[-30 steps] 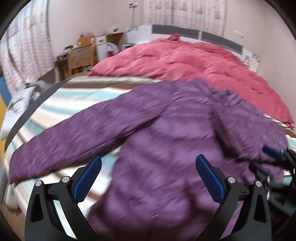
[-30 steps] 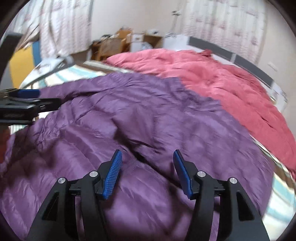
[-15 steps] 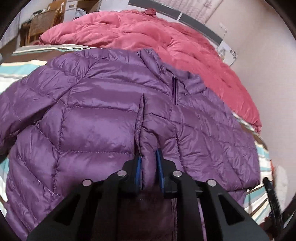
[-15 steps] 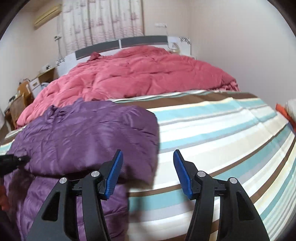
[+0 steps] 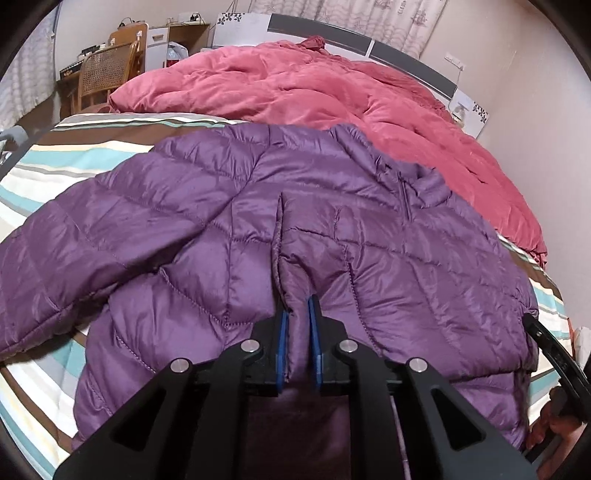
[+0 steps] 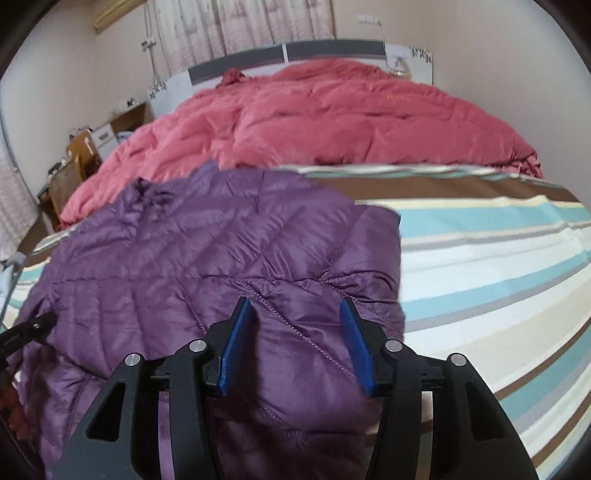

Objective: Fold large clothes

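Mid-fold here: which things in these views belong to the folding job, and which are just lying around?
Job:
purple jacket
left gripper, jaws pinching a jacket fold
right gripper, jaws open over the jacket
striped bedsheet, the folding surface

Lying about:
pink duvet
wooden chair
headboard

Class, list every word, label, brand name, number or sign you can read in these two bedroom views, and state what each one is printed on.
None can be read.
Quilted purple puffer jacket: no label or brand shows.
Rumpled pink duvet: a faint yellowish mark, too blurred to read.
White floral-patterned headboard panel: pattern only, no words.
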Tool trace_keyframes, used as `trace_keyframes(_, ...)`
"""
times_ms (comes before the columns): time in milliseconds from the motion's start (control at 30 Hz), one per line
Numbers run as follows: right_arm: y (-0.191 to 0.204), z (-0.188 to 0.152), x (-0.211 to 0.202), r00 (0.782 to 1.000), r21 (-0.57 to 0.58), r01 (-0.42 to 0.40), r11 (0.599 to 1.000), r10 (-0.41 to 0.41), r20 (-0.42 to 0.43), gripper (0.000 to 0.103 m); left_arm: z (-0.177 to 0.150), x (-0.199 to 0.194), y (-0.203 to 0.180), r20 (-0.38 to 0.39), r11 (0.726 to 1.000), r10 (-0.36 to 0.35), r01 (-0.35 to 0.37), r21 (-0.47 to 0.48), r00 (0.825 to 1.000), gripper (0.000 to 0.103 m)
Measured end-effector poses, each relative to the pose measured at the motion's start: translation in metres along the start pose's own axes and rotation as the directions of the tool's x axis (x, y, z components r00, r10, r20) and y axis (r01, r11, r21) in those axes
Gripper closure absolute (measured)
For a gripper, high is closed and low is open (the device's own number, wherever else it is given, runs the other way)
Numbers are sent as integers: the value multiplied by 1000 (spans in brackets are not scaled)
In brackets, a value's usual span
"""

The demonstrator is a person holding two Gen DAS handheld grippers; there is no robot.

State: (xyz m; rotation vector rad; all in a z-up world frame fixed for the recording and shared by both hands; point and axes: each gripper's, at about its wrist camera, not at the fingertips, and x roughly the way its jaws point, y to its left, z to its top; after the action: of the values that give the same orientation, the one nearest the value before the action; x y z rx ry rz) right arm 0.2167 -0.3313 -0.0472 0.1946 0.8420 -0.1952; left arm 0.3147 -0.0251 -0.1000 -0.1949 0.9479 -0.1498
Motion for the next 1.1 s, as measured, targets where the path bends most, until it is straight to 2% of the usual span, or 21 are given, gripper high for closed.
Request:
trace_keyframes(67,0,-6,15,999,-31,41,999,-42,-24,54,-6,3,0,-4,1000,1,-1,3,1000,87)
trace_keyframes(267,-4,-8,27,999,-24,41,999,-41,-30,54,-11,8,0,22,1000,-1,1,15,1000,83)
trace_keyframes(333,-3,-8,24,998,-30,48,998,-49,-31,54,-11,5,2,25,1000,-6,6,9,1000,76)
trace_keyframes(367,-3,-7,22,998,-31,48,998,-48,-27,54,-11,1,3,27,1000,-8,8,2,1000,55)
trace_keyframes(400,-3,-7,15,999,-29,44,999,-45,-11,54,-11,-7,8,36,1000,-18,19,-18,999,26)
trace_keyframes(433,-3,-8,8,999,-29,42,999,-42,4,54,-12,-15,12,55,999,-21,23,-35,998,17)
trace_keyframes(467,-2,-9,-4,999,-30,38,999,-37,30,54,-13,-26,19,92,998,-24,29,-56,996,13)
trace_keyframes(567,5,-20,-28,998,-61,22,998,-19,54,54,-16,-46,43,110,995,-15,26,-96,994,13)
trace_keyframes(667,9,-35,-45,999,-74,10,997,-6,52,54,-21,-61,78,118,986,31,-11,-164,992,12)
trace_keyframes(767,13,-51,-52,999,-86,12,996,-9,39,54,-28,-75,120,122,965,93,-59,-257,988,12)
trace_keyframes(1000,26,-71,-47,996,-143,84,986,-78,45,54,-58,-99,211,85,876,239,-176,-450,967,13)
trace_keyframes(1100,26,-74,-38,996,-145,91,985,-89,17,54,-73,-112,244,76,820,301,-217,-529,951,19)
